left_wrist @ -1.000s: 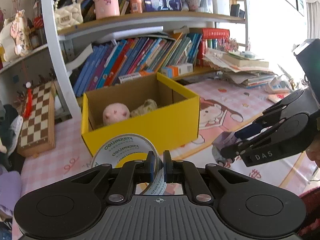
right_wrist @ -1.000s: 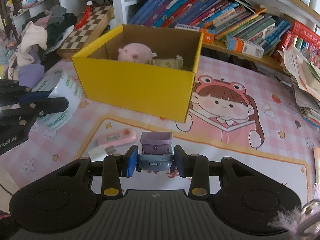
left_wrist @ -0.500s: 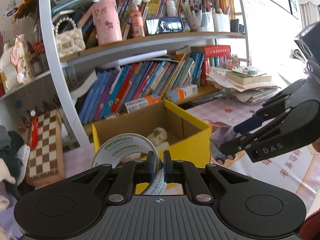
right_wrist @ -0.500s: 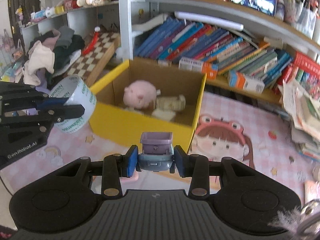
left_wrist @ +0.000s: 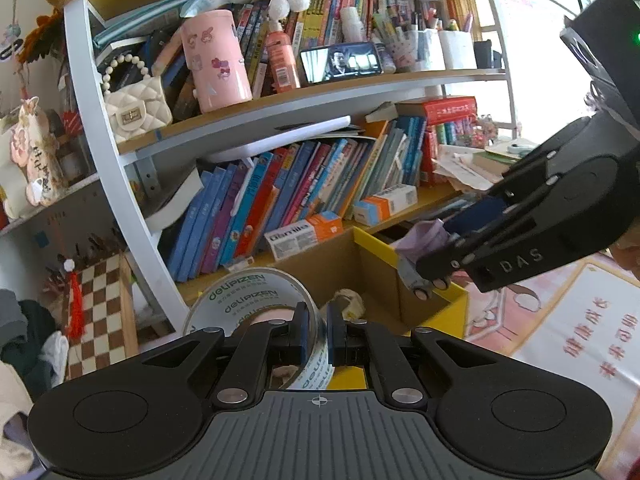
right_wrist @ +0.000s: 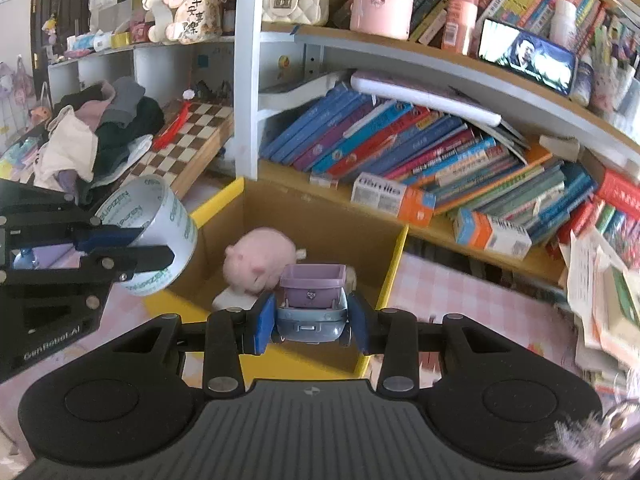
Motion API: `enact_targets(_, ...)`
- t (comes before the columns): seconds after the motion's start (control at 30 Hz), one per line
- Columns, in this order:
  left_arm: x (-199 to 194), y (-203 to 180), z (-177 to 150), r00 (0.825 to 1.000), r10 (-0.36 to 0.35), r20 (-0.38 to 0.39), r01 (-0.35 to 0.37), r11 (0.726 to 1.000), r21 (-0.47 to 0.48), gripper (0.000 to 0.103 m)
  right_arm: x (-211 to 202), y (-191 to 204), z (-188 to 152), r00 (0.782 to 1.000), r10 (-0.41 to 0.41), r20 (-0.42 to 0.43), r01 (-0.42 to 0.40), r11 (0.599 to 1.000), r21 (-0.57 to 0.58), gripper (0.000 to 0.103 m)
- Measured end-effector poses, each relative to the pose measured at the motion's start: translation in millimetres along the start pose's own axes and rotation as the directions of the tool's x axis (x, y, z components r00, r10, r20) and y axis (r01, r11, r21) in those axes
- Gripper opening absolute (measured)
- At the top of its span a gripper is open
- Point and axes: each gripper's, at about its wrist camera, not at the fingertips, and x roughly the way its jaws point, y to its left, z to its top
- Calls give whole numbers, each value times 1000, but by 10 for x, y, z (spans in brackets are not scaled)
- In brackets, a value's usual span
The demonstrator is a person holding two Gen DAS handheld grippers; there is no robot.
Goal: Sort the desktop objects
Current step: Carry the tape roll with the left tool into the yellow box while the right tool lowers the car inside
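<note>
Over the yellow box (right_wrist: 394, 258): both loads hover.
Left gripper (left_wrist: 318, 334): pinched on tape roll (left_wrist: 248, 300) wall.
Right gripper (right_wrist: 310, 322): part-open, clamping toy truck (right_wrist: 312, 300).
Risk: grippers crowd, truck hits rim.

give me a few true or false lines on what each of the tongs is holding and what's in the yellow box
1. The left tongs pinch the wall of a tape roll. True.
2. The right tongs are empty. False: they grip a small toy truck by its sides.
3. A pink plush lies inside the yellow box. True.
4. The tape roll already rests in the box. False: it is held in the air by the box's left edge.
5. The chessboard lies inside the box. False: it leans outside, left of the shelf post.
</note>
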Motion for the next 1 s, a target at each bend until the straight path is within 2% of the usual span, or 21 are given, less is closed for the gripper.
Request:
enact_targets(0.2,313,109,48,999,-2,-39,2,1000,-8,7,335,-77,179,1000,7,-9,-7,999,-42,37)
enact_targets(0.5,758,193,-10,990,-31,-140,24,998,-52,7,939,-135,275,996,29,-85,-36,995,-90,37)
enact_targets(0.6,884,206,-37,983,-53,-176,40,997,-73,8,1142,-151,296,992,46,-117,-57,994,-91,37)
enact_targets(0.8,1120,304,-116,962,-124,-242,79,979,-186,7,1562,-159,283,980,65,-191,-84,992,-94,37)
enact_targets(1.0,1235,292,-169,946,-154,-284,95,973,-211,8,1726,-133,350,982,64,-179,-87,989,-123,37)
